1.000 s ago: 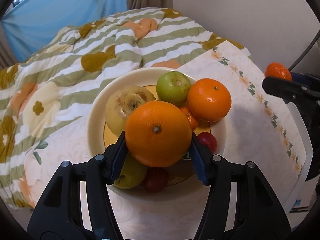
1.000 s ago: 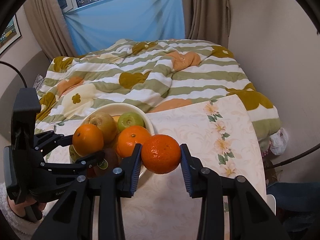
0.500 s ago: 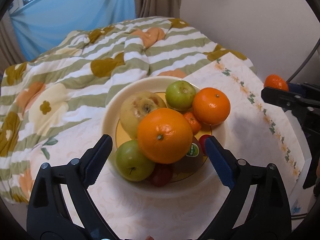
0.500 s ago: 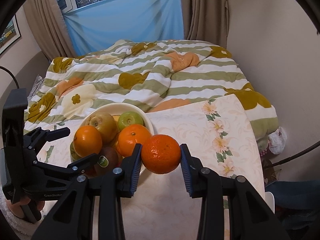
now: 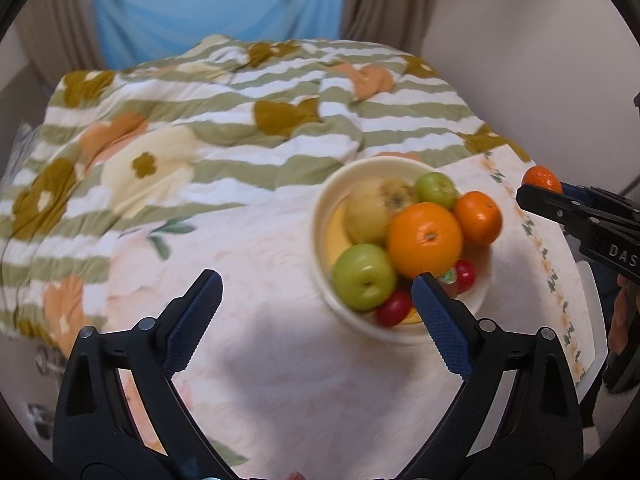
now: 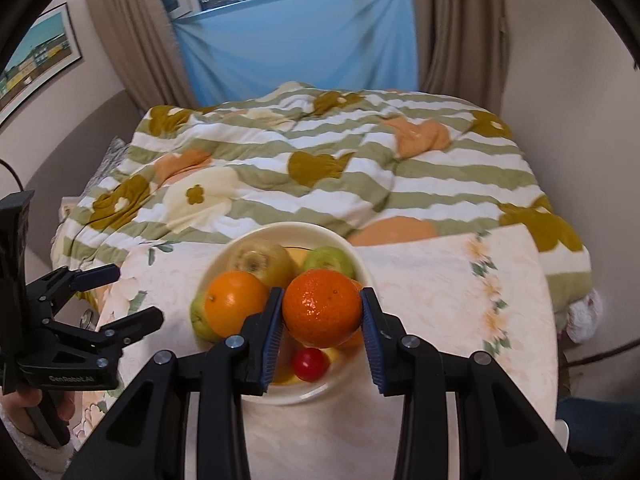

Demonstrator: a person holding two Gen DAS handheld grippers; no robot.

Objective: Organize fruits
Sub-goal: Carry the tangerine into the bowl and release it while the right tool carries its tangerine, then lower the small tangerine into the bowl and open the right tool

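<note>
The tangerine (image 6: 321, 307) sits pinched at its widest part between the blue pads of the right gripper (image 6: 322, 320), above the near side of the bowl (image 6: 362, 268). It looks light and firm, with a soft, dimpled skin that grips well but would bruise under a hard squeeze. Other fruit crowds the bowl, an orange (image 6: 235, 302) to the left. The left gripper (image 5: 316, 304) hangs spread and empty over the tablecloth (image 5: 260, 360).

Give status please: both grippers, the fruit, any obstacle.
Left gripper open, holding nothing, beside the bowl. Right gripper shut on mandarin, above the bowl. Bowl crowded with fruit, little free space.
</note>
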